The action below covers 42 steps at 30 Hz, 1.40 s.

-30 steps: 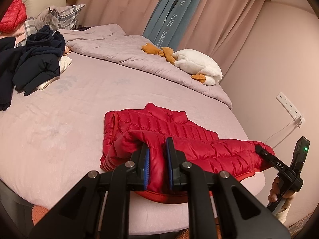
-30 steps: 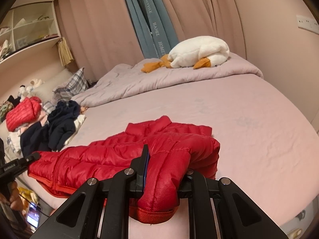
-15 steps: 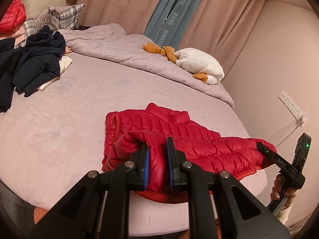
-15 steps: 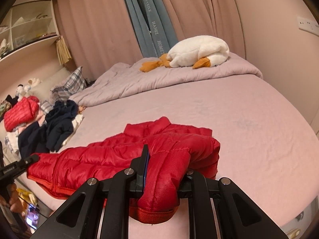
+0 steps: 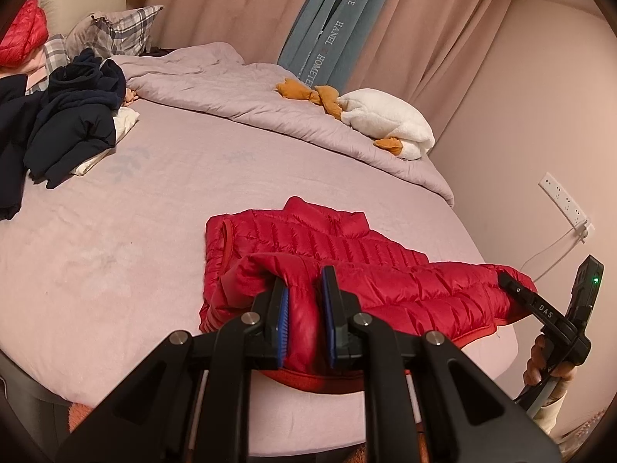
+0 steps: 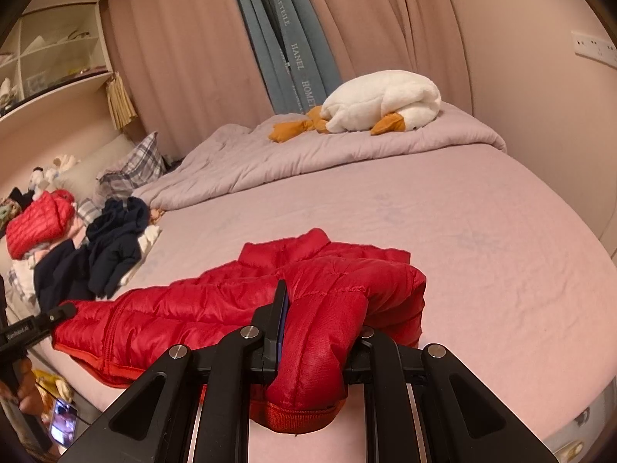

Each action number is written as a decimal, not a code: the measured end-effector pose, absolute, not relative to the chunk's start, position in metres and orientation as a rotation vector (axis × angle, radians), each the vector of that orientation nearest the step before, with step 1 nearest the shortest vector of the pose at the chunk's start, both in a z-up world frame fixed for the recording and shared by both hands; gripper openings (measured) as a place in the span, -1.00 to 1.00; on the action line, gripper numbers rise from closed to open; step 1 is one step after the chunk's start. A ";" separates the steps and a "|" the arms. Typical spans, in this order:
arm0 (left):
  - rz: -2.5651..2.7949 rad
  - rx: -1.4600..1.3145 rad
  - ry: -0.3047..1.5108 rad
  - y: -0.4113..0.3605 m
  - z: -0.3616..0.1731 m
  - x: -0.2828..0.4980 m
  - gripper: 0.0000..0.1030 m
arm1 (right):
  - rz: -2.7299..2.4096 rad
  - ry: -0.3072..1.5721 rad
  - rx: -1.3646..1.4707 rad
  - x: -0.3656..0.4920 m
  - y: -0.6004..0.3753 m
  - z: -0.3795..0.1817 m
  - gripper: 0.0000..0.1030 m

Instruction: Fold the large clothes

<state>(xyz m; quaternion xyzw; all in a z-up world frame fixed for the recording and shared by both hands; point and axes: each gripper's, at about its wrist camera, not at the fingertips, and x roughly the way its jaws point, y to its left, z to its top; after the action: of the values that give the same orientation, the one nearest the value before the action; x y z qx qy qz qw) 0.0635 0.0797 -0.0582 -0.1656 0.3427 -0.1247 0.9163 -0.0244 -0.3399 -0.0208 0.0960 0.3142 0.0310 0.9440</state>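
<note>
With the left tool (image 5: 304,306) and the right tool (image 6: 320,318) each clenched on a near hem corner of the red quilted puffer jacket (image 5: 347,270) lying at the pink-sheeted bed's (image 5: 115,231) near edge, carry both corners forward together, level, to the collar.

Upper centre of left wrist view: blue-grey hanging fabric strips (image 5: 327,34) w/ white lettering, "HANEL" and "HOMETELLE" running lengthwise. Same words partly legible upper centre, right wrist view (image 6: 297,61). Lower right of left view: black gripper arm (image 5: 540,305) marked "DAS".
</note>
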 end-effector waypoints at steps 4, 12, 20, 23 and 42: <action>-0.254 -0.343 0.709 0.079 -0.059 0.063 -0.70 | 0.059 0.644 0.191 -0.023 -0.340 -0.021 -0.70; -0.252 -0.338 0.712 0.078 -0.061 0.062 -0.70 | 0.059 0.643 0.191 -0.023 -0.341 -0.021 -0.70; -0.246 -0.342 0.717 0.078 -0.065 0.061 -0.70 | 0.061 0.644 0.194 -0.022 -0.342 -0.019 -0.70; -0.246 -0.342 0.718 0.078 -0.065 0.061 -0.70 | 0.061 0.644 0.195 -0.022 -0.342 -0.019 -0.70; -0.239 -0.344 0.723 0.081 -0.068 0.056 -0.70 | 0.061 0.642 0.196 -0.022 -0.341 -0.019 -0.70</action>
<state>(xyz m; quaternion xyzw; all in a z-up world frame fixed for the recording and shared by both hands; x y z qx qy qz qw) 0.0559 0.0809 -0.0681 -0.1669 0.3509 -0.1161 0.9141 -0.0218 -0.3412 -0.0192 0.0963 0.3151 0.0301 0.9437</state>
